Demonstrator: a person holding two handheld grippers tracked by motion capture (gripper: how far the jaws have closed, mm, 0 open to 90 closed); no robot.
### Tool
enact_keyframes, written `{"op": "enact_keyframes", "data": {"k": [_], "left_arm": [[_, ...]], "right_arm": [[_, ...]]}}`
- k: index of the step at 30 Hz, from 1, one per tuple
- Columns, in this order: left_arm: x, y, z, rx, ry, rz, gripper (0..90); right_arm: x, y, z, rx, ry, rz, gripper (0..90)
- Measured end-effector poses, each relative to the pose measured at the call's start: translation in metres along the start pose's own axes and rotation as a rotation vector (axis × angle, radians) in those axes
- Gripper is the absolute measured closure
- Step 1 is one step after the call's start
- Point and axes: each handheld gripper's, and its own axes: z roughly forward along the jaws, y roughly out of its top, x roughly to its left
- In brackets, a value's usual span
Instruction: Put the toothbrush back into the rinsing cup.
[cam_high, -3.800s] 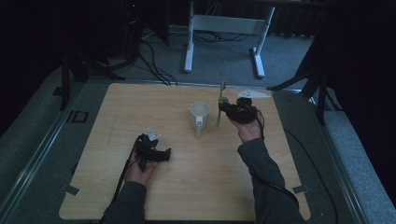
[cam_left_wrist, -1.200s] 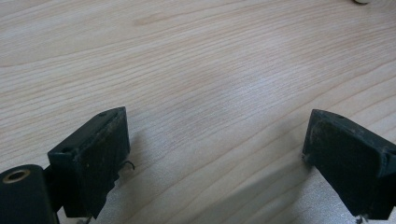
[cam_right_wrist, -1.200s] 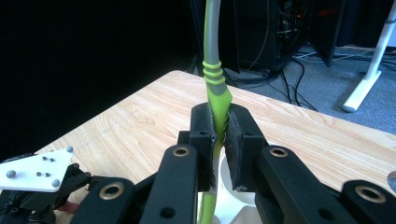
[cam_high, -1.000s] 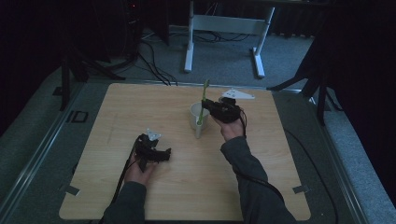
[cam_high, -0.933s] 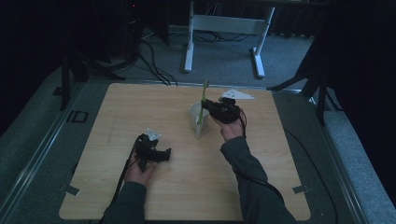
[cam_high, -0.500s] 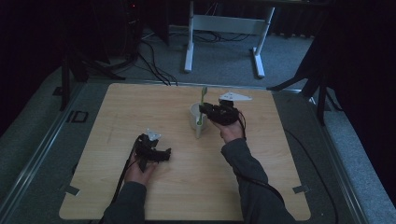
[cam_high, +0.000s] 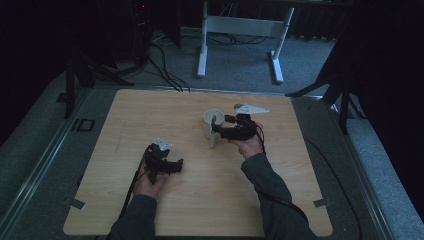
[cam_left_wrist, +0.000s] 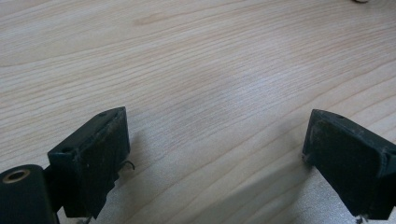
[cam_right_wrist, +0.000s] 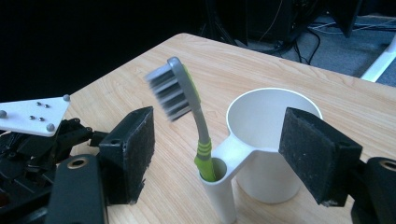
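A white cup (cam_right_wrist: 268, 140) stands on the wooden table (cam_right_wrist: 243, 70), with a hollow tube handle on its near side. A grey and green toothbrush (cam_right_wrist: 198, 126) stands upright in that tube, bristles at the top. My right gripper (cam_right_wrist: 219, 154) is open, its jaws on either side of the toothbrush and cup and touching neither. In the high view the cup (cam_high: 212, 121) is at the table's middle, and the right gripper (cam_high: 222, 131) reaches it from the right. My left gripper (cam_high: 175, 165) rests lower left of the cup. It (cam_left_wrist: 215, 158) is open over bare wood.
The table (cam_high: 200, 200) has dark carpet around it. A white-legged frame (cam_high: 240, 25) and floor cables (cam_high: 165, 65) lie beyond the far edge. The left gripper's white plate (cam_right_wrist: 32, 114) shows at the left in the right gripper view.
My right gripper carried the toothbrush leftward from beside the cup, lowered it into the cup's tube handle, and has opened off it. The left gripper has stayed put.
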Motion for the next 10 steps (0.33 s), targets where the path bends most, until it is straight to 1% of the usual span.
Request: {"op": "enact_keyframes", "data": {"k": [4,5,10], "left_arm": [[0.0,0.0,0.0,0.0,0.0,0.0,7.6],[0.0,0.0,0.0,0.0,0.0,0.0,7.6],[0.0,0.0,0.0,0.0,0.0,0.0,7.6]], "right_arm": [[0.001,-0.002,-0.001,0.007,-0.001,-0.005,25.9],[0.002,-0.006,-0.004,0.013,-0.001,-0.009,25.9],[0.002,-0.012,-0.012,0.022,0.001,-0.013,26.0]]}}
